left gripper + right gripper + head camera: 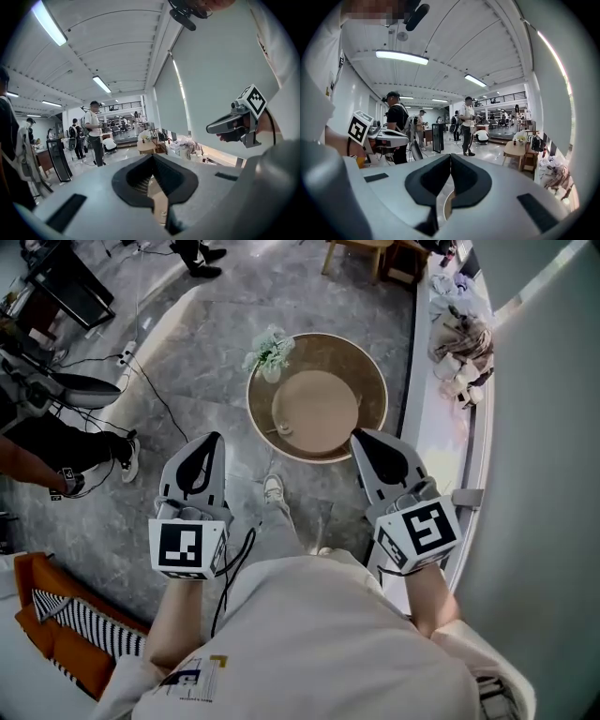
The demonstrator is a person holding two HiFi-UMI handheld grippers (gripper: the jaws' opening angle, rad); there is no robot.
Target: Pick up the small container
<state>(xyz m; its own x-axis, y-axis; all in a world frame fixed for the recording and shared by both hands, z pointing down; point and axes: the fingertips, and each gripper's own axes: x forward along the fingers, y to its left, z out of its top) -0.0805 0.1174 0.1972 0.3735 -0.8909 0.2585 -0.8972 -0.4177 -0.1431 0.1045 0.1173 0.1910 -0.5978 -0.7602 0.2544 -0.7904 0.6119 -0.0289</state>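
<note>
**Both pairs closed, nothing held**

Head view: The person is holding the left tongs (pixel 212 441) and the right tongs (pixel 360 436) side by side. Both are pointing away toward a round counter (pixel 375 381) that is standing on the grey floor (pixel 216 306). The tips of the right tongs are overlapping the counter's near right rim in the picture. The left tongs are hanging over the floor, left of the counter. A small container (pixel 284 428), pale and too small to make out further, is sitting on the counter close to its near left edge. It is lying between the two tongs and just beyond their tips. A vase of pale flowers (pixel 270 352) is standing at the far left rim. A heap of cloth (pixel 461 338) is lying on the window ledge (pixel 436 427) at the right.

Left gripper view: The jaws of the left tongs are meeting at the tips with nothing between them. Through the gap below the pads, a strip of the tan counter top is showing. The right tongs are hanging at the right, against a drawn blind (pixel 211 70). Far off on the left, people (pixel 95 131) are standing.

Right gripper view: The jaws of the right tongs are pressing together too, gripping nothing. The left tongs are showing at the left, and a curved edge of the counter is peeking through below the pads.
</note>
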